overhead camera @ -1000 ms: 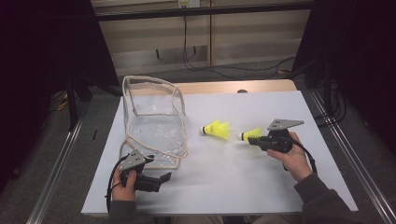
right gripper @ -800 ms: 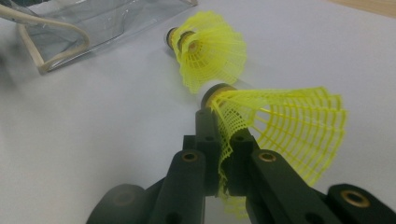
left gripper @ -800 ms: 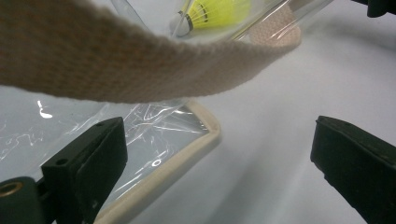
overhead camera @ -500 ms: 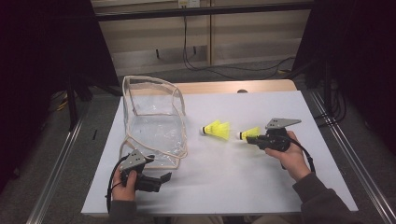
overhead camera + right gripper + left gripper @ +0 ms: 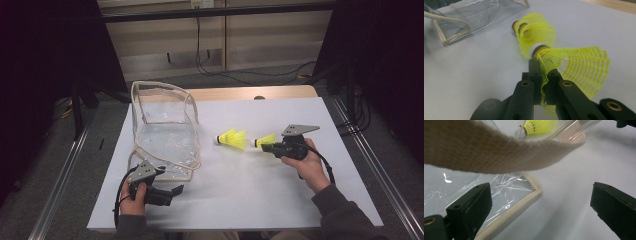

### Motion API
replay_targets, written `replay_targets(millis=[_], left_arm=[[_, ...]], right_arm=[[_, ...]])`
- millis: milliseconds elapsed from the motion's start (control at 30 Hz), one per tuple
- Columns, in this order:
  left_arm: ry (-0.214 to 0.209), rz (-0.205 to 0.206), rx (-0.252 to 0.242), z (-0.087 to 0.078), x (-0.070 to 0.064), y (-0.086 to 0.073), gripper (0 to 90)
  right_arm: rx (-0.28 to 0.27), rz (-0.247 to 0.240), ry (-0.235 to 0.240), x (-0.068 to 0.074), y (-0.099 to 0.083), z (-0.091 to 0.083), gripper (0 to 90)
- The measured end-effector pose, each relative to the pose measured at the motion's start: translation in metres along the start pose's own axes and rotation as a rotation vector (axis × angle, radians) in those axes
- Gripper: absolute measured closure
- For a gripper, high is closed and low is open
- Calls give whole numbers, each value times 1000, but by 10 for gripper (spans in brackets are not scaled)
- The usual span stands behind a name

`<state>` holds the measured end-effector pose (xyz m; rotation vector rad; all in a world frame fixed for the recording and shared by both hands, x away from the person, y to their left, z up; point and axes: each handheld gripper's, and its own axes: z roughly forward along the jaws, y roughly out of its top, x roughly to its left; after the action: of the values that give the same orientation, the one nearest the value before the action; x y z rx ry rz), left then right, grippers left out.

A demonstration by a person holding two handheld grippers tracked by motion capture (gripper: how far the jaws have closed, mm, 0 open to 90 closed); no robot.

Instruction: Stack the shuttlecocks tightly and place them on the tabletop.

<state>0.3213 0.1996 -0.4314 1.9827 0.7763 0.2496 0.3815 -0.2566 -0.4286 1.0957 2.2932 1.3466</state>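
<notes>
White board covers the table (image 5: 280, 200), with dark floor and cables beyond it at 12 o'clock. A clear plastic bag (image 5: 165, 132) with beige webbing trim stands open toward 9 o'clock of the table's middle, its loose strap (image 5: 499, 155) drooping across the left gripper view.

The left gripper (image 5: 172, 192), held in the person's left hand (image 5: 132, 200) at about 7 o'clock, rests just beside the bag's near corner. Its fingers (image 5: 470, 206) are spread wide with nothing between them; one sits over the bag's trimmed edge.

The right gripper (image 5: 543, 82), in the right hand (image 5: 310, 165) at 3 o'clock, has its fingers (image 5: 535, 75) pinched tight on the mesh skirt of a yellow shuttlecock (image 5: 574, 67), whose cork points toward 9 o'clock. A second yellow shuttlecock (image 5: 232, 139) lies on the table just past the held one, between it and the bag, also cork toward 9 o'clock. Whether the two shuttlecocks touch I cannot tell.
</notes>
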Motion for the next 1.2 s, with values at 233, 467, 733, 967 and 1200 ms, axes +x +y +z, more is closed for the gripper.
replay_targets(millis=[233,467,733,967,1200], left_arm=[[-1,-1,2,0,0,0,39],[1,0,1,0,0,0,38],[-1,-3,0,0,0,0,38],[0,-2,3,1,0,0,38],[1,-2,3,0,0,0,38]], right_arm=[[-12,6,-2,-1,2,1,869],[-13,4,-3,0,5,4,869],[-11,-5,3,0,7,8,869],[-6,-11,3,1,8,13,869],[-7,-13,6,3,11,16,869]])
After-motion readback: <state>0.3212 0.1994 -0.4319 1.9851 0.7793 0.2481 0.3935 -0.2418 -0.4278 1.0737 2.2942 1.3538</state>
